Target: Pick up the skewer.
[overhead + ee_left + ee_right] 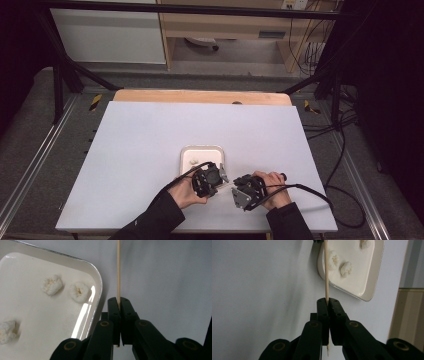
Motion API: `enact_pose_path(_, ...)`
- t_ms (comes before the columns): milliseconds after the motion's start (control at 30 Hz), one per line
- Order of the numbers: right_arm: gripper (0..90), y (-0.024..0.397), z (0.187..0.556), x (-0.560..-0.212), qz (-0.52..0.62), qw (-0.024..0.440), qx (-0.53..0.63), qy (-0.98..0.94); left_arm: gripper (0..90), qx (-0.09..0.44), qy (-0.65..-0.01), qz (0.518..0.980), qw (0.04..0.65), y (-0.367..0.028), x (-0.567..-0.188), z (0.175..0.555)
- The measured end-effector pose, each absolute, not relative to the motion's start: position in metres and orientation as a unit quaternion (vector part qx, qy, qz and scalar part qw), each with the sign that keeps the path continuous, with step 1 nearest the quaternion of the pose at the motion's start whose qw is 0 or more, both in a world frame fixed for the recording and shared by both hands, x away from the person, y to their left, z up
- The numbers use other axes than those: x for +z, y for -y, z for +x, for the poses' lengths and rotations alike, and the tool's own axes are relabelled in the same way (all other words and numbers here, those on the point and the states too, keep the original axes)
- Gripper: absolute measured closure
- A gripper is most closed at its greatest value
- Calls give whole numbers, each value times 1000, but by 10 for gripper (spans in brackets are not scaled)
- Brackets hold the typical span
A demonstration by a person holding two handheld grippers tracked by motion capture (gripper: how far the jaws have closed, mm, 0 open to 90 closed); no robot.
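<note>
Left gripper view: jaws of left gripper (119, 304) clamped on thin wooden skewer (118, 270), long axis running straight up and away over the white table (162, 277), just beside white tray (98, 283) holding three puffy white pieces (79, 291). Right gripper view: right gripper (328, 302) likewise closed on the skewer (326, 272), stick pointing away toward the tray (372, 277), crossing its near corner. High view: both grippers close together just below the tray (186, 152).

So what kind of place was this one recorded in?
Probably a lab recording station: a white table inside a black frame, loose cables on grey carpet, and a person working two grippers beside a tray.
</note>
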State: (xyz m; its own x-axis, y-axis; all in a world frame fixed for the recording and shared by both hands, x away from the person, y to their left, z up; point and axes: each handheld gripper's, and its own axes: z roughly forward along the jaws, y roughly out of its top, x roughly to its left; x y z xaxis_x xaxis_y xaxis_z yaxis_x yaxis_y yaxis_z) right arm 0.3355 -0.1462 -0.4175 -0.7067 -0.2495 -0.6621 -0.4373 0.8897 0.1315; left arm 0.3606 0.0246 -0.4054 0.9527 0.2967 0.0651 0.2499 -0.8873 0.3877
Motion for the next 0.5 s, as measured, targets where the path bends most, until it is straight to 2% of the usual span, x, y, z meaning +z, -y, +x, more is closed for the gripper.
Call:
enact_pose_path(133, 846, 147, 337, -416, -168, 329, 152, -917, 884, 71, -140, 969, 191, -26, -404, 358)
enact_pose_path(167, 785, 149, 337, -414, -150, 323, 159, -921, 884, 72, -141, 969, 191, -28, -404, 358)
enact_pose_path(200, 785, 149, 337, -414, -150, 323, 159, -921, 884, 76, -134, 968, 197, -29, -404, 359)
enact_pose_path(233, 700, 153, 338, -411, -112, 316, 175, -926, 884, 74, -135, 968, 200, -34, -404, 358)
enact_pose_path(333, 566, 161, 342, -408, -48, 308, 209, -927, 884, 78, -146, 966, 200, -43, -404, 358)
enact_pose_path(367, 524, 163, 342, -408, -23, 304, 217, -927, 884, 78, -146, 966, 200, -43, -404, 358)
enact_pose_path(400, 524, 163, 342, -408, -23, 304, 217, -927, 884, 78, -149, 965, 201, -47, -403, 359)
enact_pose_path(433, 455, 167, 345, -409, 6, 298, 223, -928, 883, 78, -150, 965, 201, -51, -403, 359)
enact_pose_path(500, 398, 172, 346, -410, 38, 290, 240, -926, 883, 79, -162, 963, 203, -58, -402, 358)
